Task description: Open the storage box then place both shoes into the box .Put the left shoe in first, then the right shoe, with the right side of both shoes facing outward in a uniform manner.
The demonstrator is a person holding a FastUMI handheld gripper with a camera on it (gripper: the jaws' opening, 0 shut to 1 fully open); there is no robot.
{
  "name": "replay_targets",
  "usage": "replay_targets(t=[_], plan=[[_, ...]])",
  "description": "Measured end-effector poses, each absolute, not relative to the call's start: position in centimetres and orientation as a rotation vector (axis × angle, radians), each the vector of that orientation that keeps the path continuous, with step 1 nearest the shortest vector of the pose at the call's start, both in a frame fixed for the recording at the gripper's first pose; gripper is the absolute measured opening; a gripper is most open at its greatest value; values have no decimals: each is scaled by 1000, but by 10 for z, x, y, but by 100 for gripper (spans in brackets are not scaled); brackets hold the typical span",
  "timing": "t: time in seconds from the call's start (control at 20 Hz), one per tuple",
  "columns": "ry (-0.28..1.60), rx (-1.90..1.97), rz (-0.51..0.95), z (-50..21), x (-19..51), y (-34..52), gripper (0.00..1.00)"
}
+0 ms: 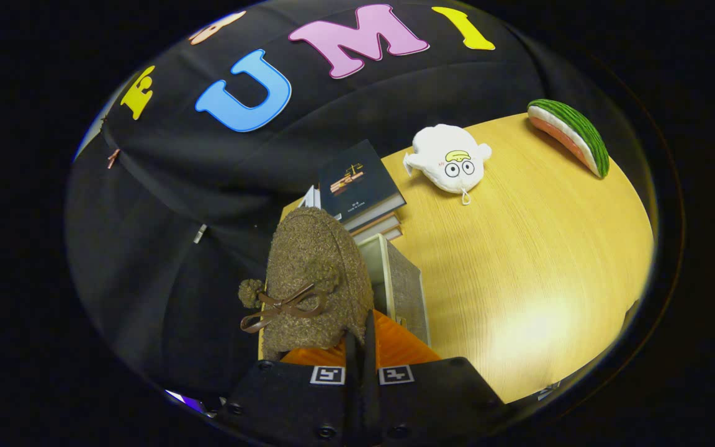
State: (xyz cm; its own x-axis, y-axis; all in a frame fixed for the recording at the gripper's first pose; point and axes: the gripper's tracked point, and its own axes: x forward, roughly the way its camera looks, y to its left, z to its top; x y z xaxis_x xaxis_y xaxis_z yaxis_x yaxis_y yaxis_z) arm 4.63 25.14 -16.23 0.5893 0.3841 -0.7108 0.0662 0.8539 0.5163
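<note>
A brown fuzzy shoe (317, 279) with a brown bow and pompoms hangs from my gripper (360, 351), toe pointing away from me. Both fingers are closed tight on the rim of the shoe, pressed nearly together. Just to the right of the shoe and under it stands the storage box (404, 285), grey-sided with a pale rim, seen at a steep tilt. The inside of the box is hidden by the shoe and my fingers. The shoe is lifted off the wooden table (531, 261).
A stack of books (357, 186) with a dark blue cover on top lies beyond the box. A white plush toy (449, 158) lies farther right, and a watermelon-slice cushion (571, 136) sits near the table's far edge. Black cloth wall stands to the left.
</note>
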Motion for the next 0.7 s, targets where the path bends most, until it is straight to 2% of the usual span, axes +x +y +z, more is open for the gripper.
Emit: replay_targets(t=[0.25, 0.35, 0.6, 0.7], plan=[[970, 472, 163, -184, 42, 262, 7], [970, 504, 188, -178, 41, 274, 14], [859, 550, 255, -129, 38, 288, 98], [786, 485, 289, -107, 36, 281, 98]])
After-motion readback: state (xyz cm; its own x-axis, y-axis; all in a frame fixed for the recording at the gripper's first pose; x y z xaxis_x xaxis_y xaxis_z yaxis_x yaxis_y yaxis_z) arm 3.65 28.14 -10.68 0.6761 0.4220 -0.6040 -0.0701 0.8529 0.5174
